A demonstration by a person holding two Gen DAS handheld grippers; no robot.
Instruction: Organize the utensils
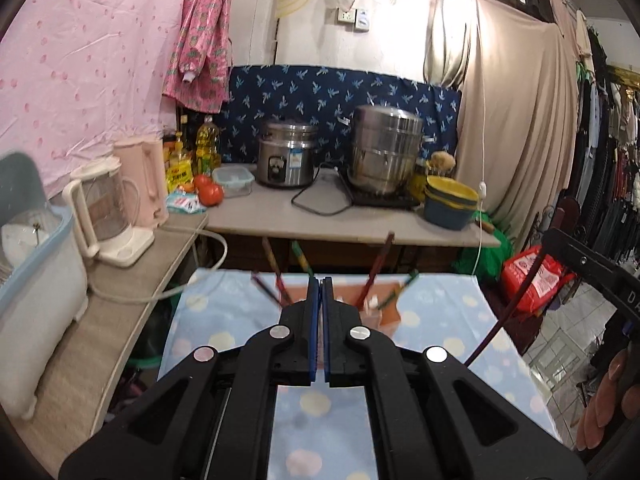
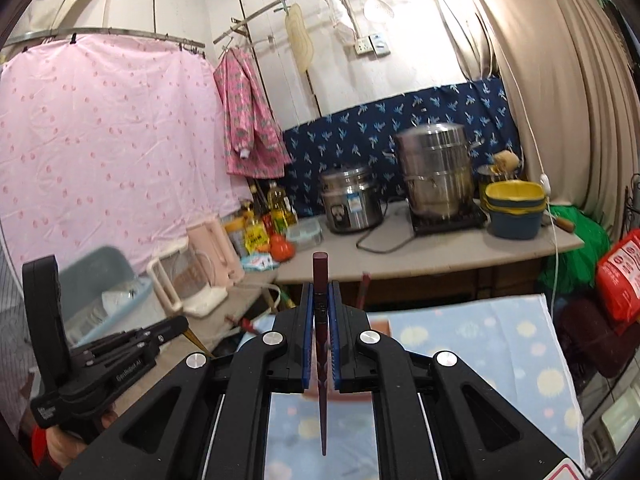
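A dark red chopstick (image 2: 320,320) is pinched by the right gripper (image 2: 320,292) fingers; the left gripper (image 1: 319,288) fingers are pressed together above the desk (image 1: 440,312).

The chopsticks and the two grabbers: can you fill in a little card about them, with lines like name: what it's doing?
right gripper: shut on a dark red chopstick, end sticking out past the fingertips
left gripper: shut; a thin brown chopstick seems caught in it
pink holder: on the dotted blue cloth, blurred chopsticks leaning out
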